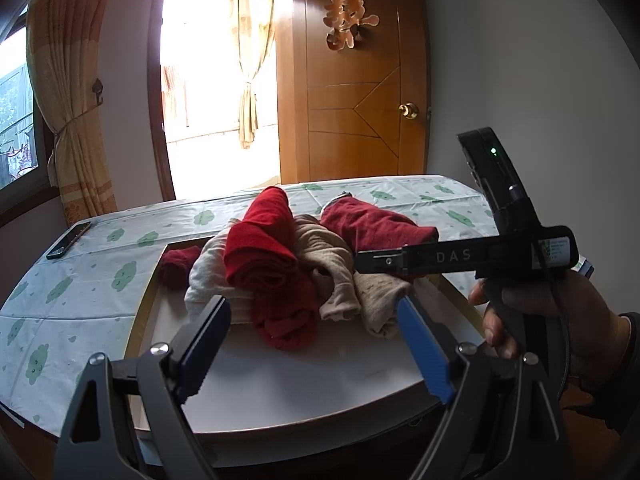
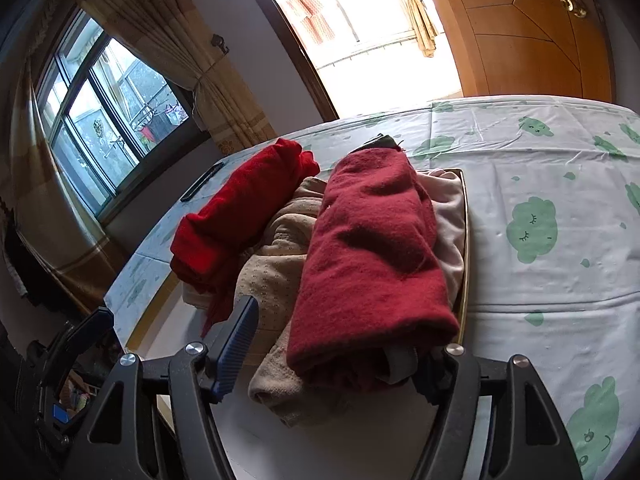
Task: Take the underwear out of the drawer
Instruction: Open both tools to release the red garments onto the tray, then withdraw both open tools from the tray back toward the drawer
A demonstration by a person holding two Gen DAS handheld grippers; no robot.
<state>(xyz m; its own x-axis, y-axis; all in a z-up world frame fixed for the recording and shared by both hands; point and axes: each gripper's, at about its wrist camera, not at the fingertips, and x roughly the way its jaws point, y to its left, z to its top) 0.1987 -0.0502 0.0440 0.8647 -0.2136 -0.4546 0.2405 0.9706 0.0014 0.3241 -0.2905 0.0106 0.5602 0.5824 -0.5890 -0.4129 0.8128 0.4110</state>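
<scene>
Right wrist view: my right gripper (image 2: 332,344) straddles, unclenched, the dark red underwear (image 2: 372,248), long axis running straight ahead.

Tabletop under a white cloth with green cloud print (image 1: 80,280), dark phone (image 1: 69,240) lying on its far-left part, behind it a wooden door (image 1: 352,120) with brass knob (image 1: 408,110), tied-back yellow curtain (image 1: 72,120) beside left window (image 2: 108,128).
</scene>
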